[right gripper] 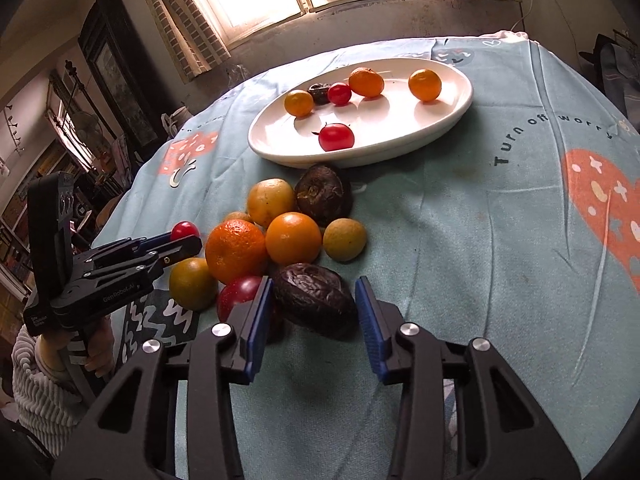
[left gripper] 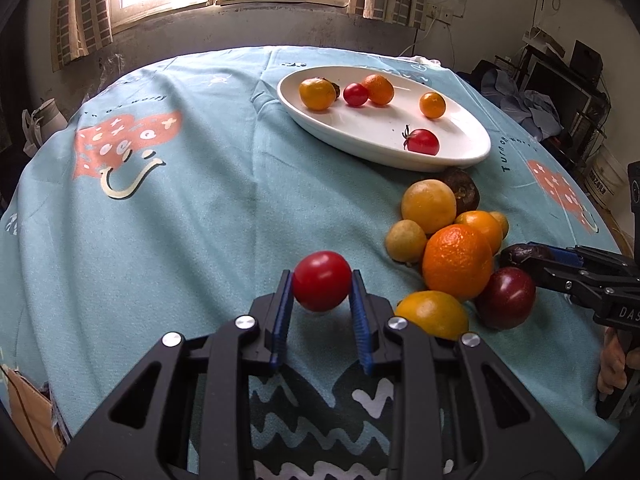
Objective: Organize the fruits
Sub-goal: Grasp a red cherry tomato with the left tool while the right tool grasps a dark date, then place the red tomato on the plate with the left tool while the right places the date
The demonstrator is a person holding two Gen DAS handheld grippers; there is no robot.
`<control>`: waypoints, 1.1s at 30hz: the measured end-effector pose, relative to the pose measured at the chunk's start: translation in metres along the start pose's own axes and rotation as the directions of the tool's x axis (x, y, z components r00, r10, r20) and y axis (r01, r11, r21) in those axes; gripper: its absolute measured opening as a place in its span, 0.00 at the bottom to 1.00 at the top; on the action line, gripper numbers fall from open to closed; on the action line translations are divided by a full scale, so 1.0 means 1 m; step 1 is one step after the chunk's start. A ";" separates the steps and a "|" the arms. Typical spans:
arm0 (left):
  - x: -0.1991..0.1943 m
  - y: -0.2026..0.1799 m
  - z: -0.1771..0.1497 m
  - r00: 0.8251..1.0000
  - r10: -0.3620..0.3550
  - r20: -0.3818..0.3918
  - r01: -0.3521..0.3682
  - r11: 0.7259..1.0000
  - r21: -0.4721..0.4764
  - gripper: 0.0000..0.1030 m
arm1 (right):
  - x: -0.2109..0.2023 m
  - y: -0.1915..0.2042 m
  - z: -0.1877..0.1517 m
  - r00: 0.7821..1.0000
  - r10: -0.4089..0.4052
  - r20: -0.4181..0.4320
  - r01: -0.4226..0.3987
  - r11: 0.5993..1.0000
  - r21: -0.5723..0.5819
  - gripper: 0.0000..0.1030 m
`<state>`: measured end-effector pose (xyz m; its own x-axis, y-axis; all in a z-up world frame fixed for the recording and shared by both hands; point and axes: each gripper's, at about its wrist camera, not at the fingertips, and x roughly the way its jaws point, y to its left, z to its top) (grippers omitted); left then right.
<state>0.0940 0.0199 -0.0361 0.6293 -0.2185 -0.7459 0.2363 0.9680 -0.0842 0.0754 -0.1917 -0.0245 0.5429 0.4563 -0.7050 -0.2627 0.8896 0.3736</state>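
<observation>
Tablecloth (left gripper: 192, 208) in pale blue covers the round table, and on it we see an oval white dish (right gripper: 404, 136) at the far side. In the dish we count six fruits: a red tomato (right gripper: 336, 137) alone near the front rim, another small tomato (right gripper: 339, 93) farther back, three small oranges, and a dark wrinkled fruit (right gripper: 319, 92) tucked between an orange and the small tomato. Just in front of the dish, on the cloth, lies a loose pile (right gripper: 280, 240) of oranges, yellowish fruits, a plum and brown shrivelled ones. Our left gripper (left gripper: 322, 286) has its blue pads closed against a red tomato (left gripper: 322, 280), held beside the pile. Our right gripper (right gripper: 314, 304) stands wide, its fingers either side of a wrinkled passion fruit (right gripper: 314, 300) at the pile's near edge; the right pad is clearly apart from it
</observation>
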 end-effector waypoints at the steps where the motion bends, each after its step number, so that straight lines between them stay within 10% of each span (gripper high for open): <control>1: -0.002 -0.001 0.001 1.000 0.003 0.009 -0.003 1.000 0.003 0.28 | -0.003 -0.002 0.001 1.000 0.001 0.011 -0.001 1.000 0.005 0.41; 20: 0.037 -0.038 0.109 0.997 -0.024 0.074 0.023 1.000 0.008 0.28 | 0.016 -0.027 0.105 0.985 -0.082 0.151 0.069 0.993 0.091 0.41; 25: 0.060 -0.036 0.110 0.999 -0.026 0.038 0.026 1.000 -0.013 0.28 | 0.039 -0.038 0.109 0.987 -0.085 0.138 0.071 0.992 0.100 0.45; 27: 0.060 -0.032 0.108 0.999 -0.020 0.041 0.021 1.000 -0.023 0.31 | 0.032 -0.037 0.108 0.983 -0.101 0.150 0.087 0.991 0.100 0.67; 33: 0.031 -0.018 0.089 0.997 -0.012 0.077 0.017 0.998 -0.059 0.41 | -0.014 -0.027 0.095 0.971 -0.034 0.238 0.009 0.995 0.102 0.67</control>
<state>0.1751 -0.0156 0.0008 0.6815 -0.2393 -0.6916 0.2025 0.9698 -0.1360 0.1511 -0.2241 0.0328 0.7255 0.4088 -0.5537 -0.1744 0.8874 0.4267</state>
